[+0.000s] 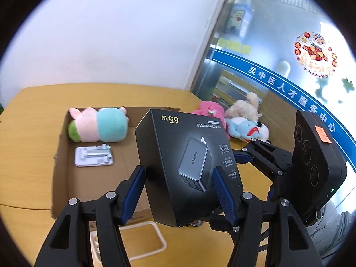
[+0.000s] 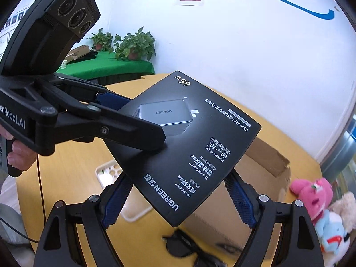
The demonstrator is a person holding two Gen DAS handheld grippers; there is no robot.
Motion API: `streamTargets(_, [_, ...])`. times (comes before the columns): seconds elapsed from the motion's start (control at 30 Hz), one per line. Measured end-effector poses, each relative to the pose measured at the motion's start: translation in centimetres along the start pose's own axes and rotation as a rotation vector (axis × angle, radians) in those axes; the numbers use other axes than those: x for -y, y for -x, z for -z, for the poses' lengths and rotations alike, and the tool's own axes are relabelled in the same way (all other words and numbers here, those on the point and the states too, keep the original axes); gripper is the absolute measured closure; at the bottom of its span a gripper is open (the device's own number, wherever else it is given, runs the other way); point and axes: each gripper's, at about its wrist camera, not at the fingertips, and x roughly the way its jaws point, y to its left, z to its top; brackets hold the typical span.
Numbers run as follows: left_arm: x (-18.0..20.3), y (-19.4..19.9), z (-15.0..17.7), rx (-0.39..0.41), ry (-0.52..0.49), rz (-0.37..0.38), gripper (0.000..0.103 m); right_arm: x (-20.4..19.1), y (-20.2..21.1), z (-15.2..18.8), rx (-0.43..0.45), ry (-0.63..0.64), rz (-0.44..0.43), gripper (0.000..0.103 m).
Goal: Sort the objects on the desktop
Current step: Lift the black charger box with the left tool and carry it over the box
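Note:
A black UGREEN charger box is held up above the table, over the open cardboard box. My left gripper is shut on it, one blue pad on each side. In the right wrist view the charger box sits between my right gripper's blue pads, which flank its lower corner; I cannot tell whether they touch it. The left gripper reaches in from the left there. The right gripper shows behind the box in the left view.
In the cardboard box lie a pastel plush and a silver metal stand. Pink, beige and blue plush toys lie on the yellow table at the right. A white tray sits near the front. Black glasses lie below.

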Motion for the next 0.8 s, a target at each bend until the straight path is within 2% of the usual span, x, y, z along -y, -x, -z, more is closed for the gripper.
streamTargets(0.23, [-3.8,0.2,-1.4,0.003,0.033,-0.063,0.041,-0.3,-4.3,-3.5,-0.009,0.012,-0.067,0.019])
streamTargets(0.4, [-5.4,-1.2,-3.1,-0.001,0.029,-0.056,0.041,0.4,-6.4,-5.1,-0.028,0.024,-0.061,0.019])
streamTargets(0.63, [-5.4,-6.2,-6.9,-0.022,-0.010,-0.036,0.041,5.3,-8.4,-5.8,-0.059,-0.020,-0.031,0.019])
streamTargets(0.8, [-5.1,-11.4,-9.6,-0.050,-0.014,-0.016,0.041,10.8,-10.6,-5.2,-0.099,-0.052,-0.031,0.019])
